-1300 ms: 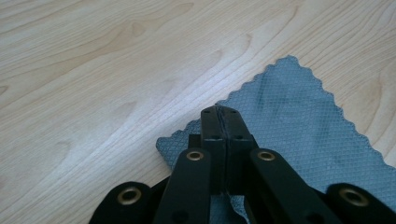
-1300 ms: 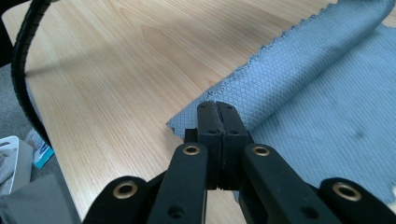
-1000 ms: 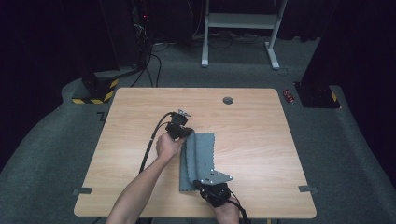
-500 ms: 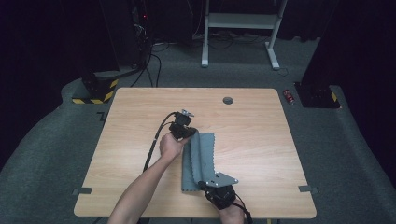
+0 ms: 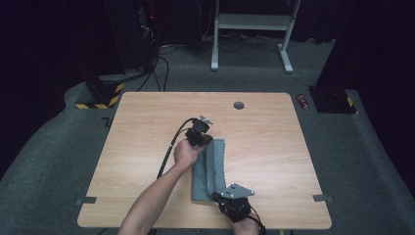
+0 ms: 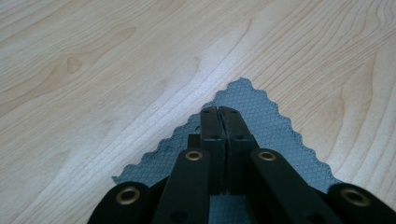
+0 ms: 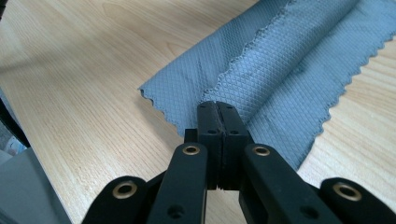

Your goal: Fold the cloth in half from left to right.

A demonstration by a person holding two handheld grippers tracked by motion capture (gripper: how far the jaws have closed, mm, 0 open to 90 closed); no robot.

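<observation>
Two grippers pinch a grey cloth at opposite ends on a wooden table.

The left gripper has its jaws pressed together on the cloth's far corner; the right gripper clamps a raised fold at the near end. The cloth lies lengthwise near the table's middle, partly folded over itself, its scalloped edges resting on the wood.

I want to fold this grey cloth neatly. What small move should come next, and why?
Probably carry both claws sideways together to lay the lifted edge over. The left claw is shut on the grey cloth at its far end, the right claw at its near end, and the cloth already lies as a long folded strip on the table.
</observation>
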